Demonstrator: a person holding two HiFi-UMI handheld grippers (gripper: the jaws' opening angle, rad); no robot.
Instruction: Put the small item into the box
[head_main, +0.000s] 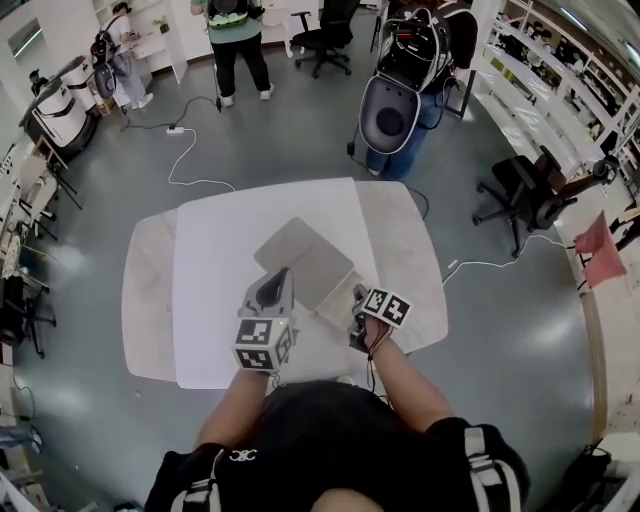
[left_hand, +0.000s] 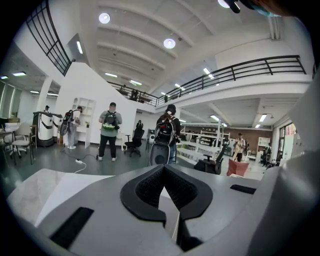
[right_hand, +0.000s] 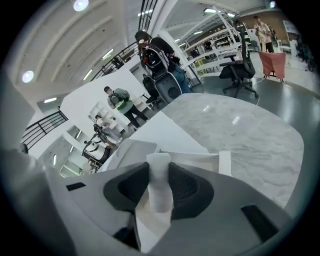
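The box (head_main: 305, 262) lies open on the table (head_main: 200, 340); just beside the box your left gripper (left_hand: 163, 172) is pressed together, empty, and over the box's near edge your right gripper (right_hand: 159, 172) pinches the small item (right_hand: 160, 192): picked up, not yet dropped in

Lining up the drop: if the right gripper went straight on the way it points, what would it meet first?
Probably the open white box, just beyond the right gripper, which holds the small white item; depth is unclear, so it might pass over the rim.
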